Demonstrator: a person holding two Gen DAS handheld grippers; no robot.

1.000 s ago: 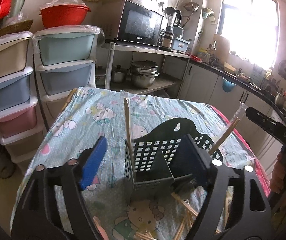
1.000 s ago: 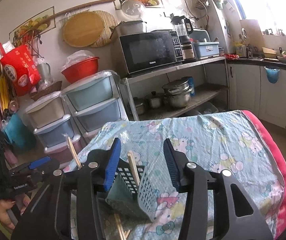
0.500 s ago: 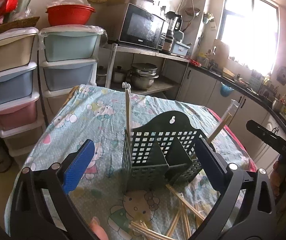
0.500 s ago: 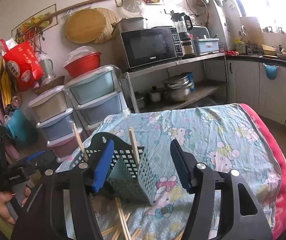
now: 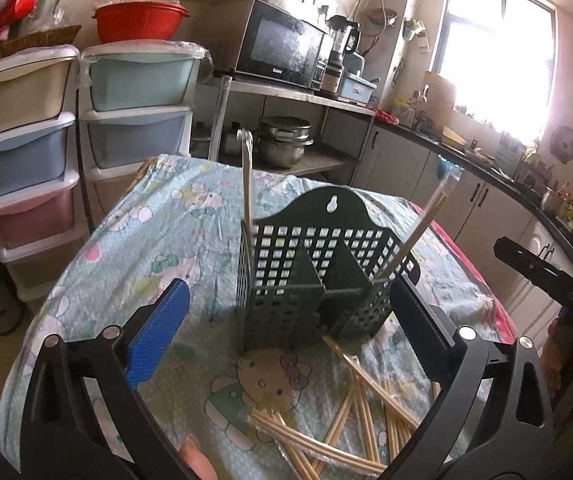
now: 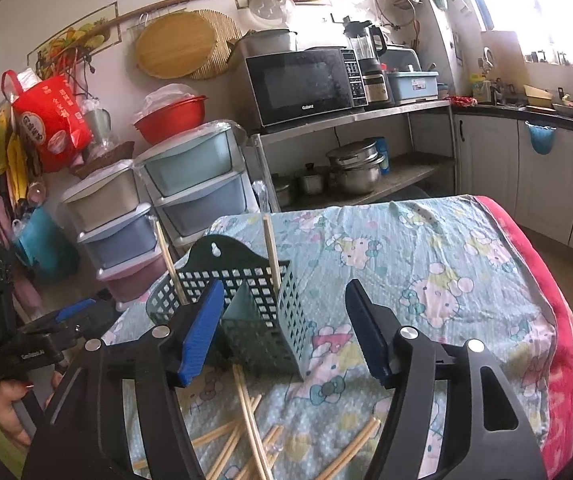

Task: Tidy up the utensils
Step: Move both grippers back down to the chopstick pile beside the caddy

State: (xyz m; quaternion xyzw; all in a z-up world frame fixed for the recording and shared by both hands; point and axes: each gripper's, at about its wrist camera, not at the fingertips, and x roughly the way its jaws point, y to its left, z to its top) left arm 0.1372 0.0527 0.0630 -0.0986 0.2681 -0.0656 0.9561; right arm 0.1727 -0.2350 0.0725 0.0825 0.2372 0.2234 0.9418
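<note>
A dark green slotted utensil holder [image 5: 318, 276] stands upright on the table [image 5: 190, 232]; it also shows in the right wrist view [image 6: 258, 312]. Two wrapped pairs of wooden chopsticks stand in it: one upright at its left [image 5: 246, 184], one leaning right [image 5: 426, 224]. Several loose wrapped chopsticks [image 5: 350, 412] lie on the cloth in front of it, also in the right wrist view [image 6: 246, 432]. My left gripper [image 5: 286, 332] is open and empty, just short of the holder. My right gripper [image 6: 282, 332] is open and empty, beside the holder.
The table wears a light blue cartoon-cat cloth with a red edge [image 6: 558, 320] at the right. Stacked plastic drawers [image 5: 134, 108] stand behind the table at the left. A metal shelf with a microwave [image 5: 282, 52] and pots [image 5: 286, 140] stands behind.
Both grippers have pulled back from the holder and opened wider. More loose chopsticks show in front of the holder. The holder and its two standing pairs have stayed put.
</note>
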